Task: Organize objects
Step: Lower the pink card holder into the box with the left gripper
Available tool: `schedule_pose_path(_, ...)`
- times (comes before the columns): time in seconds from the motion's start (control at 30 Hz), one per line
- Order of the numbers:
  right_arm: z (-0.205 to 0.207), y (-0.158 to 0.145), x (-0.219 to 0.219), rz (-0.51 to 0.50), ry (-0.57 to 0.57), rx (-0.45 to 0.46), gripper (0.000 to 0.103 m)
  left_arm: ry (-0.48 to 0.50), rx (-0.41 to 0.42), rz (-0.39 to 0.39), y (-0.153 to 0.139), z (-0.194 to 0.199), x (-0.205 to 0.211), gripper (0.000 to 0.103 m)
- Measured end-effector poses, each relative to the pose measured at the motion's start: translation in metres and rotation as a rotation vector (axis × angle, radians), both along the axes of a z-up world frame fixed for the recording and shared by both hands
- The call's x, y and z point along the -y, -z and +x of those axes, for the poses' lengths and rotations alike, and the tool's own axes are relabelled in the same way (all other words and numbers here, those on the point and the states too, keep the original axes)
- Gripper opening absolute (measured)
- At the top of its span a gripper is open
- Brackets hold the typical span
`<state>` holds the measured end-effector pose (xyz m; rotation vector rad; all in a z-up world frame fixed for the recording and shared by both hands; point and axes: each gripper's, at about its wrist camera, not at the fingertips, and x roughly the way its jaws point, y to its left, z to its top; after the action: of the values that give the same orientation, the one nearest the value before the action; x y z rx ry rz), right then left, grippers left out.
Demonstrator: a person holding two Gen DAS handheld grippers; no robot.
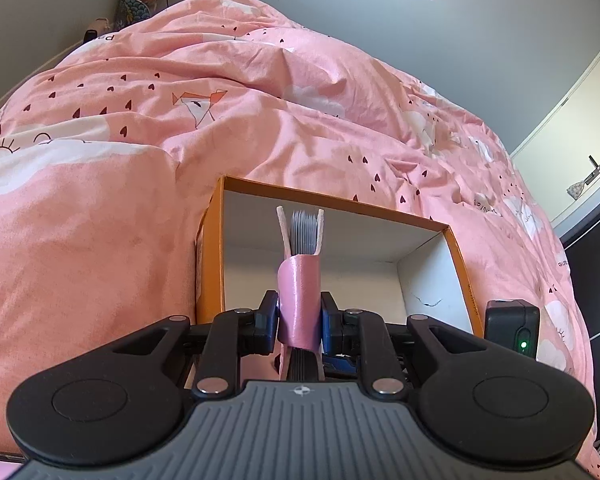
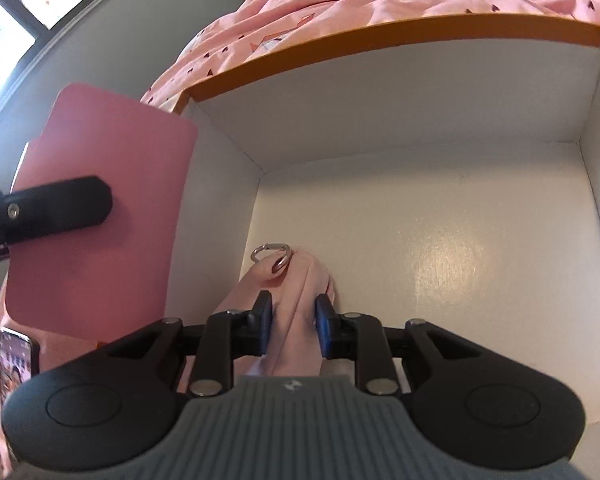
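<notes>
- A pink notebook (image 1: pixel 299 280) stands edge-on in the left hand-held gripper (image 1: pixel 299 316), its jaws clamped on the cover, grey page edges fanning out beyond them. It hangs above the near rim of an orange box (image 1: pixel 210 248) that sits on a bed under a pink duvet (image 1: pixel 140 128).
- Seen from the right wrist camera, the notebook (image 2: pixel 96 208) shows its flat cover, hanging outside the box's left wall (image 2: pixel 220 200), one black finger (image 2: pixel 60 206) pressed on it; held upright like this, it looks set to slide in along that wall.
- The right hand-held gripper (image 2: pixel 291 326) is deep inside the box, jaws closed around a bunch of pink cloth (image 2: pixel 296 312) with a metal ring (image 2: pixel 271 257) at its far end. The cloth appears to rest on the white floor (image 2: pixel 440 260) in the near left corner, though the contact is hard to confirm.
- Judged from this, the cloth piece is being set down first, low and to one side, leaving most of the floor free.
- A phone (image 2: pixel 16 360) lies outside the box at lower left.
</notes>
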<state>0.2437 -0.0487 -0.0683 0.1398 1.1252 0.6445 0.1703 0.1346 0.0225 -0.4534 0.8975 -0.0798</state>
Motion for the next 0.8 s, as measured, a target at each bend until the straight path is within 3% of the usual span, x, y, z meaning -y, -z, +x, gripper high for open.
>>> schedule_pose_path(0.07, -0.001, -0.002, -0.008, -0.035, -0.044, 0.018, 0.030, -0.005, -0.004, 0.008, 0.000, 0.001, 0.001, 0.023)
schedule_pose_path(0.17, 0.001, -0.006, -0.006, -0.038, -0.055, 0.009, 0.047, 0.003, -0.012, 0.003, 0.000, 0.000, 0.000, 0.023)
schedule_pose_path(0.27, 0.003, -0.012, 0.003, -0.037, -0.063, -0.004, 0.049, 0.039, -0.027, -0.005, 0.000, 0.002, 0.002, 0.023)
schedule_pose_path(0.33, 0.005, -0.013, 0.005, -0.060, -0.083, -0.013, 0.032, 0.055, -0.035, -0.005, 0.001, 0.003, 0.003, 0.023)
schedule_pose_path(0.43, 0.008, -0.008, 0.007, -0.097, -0.108, -0.060, 0.021, 0.058, -0.041, -0.003, 0.002, 0.002, 0.004, 0.023)
schedule_pose_path(0.53, 0.012, 0.002, 0.004, -0.081, -0.120, -0.117, 0.016, 0.045, -0.047, -0.021, 0.002, 0.001, 0.000, 0.023)
schedule_pose_path(0.67, 0.008, 0.005, -0.010, -0.057, -0.168, -0.059, 0.012, 0.040, -0.059, -0.054, 0.003, 0.001, -0.004, 0.023)
schedule_pose_path(0.73, 0.004, 0.003, -0.018, -0.099, -0.204, -0.013, 0.012, 0.041, -0.066, -0.061, 0.003, 0.002, -0.004, 0.023)
schedule_pose_path(0.8, 0.005, 0.003, -0.016, -0.092, -0.205, -0.023, 0.012, 0.038, -0.074, -0.077, 0.006, 0.003, -0.003, 0.023)
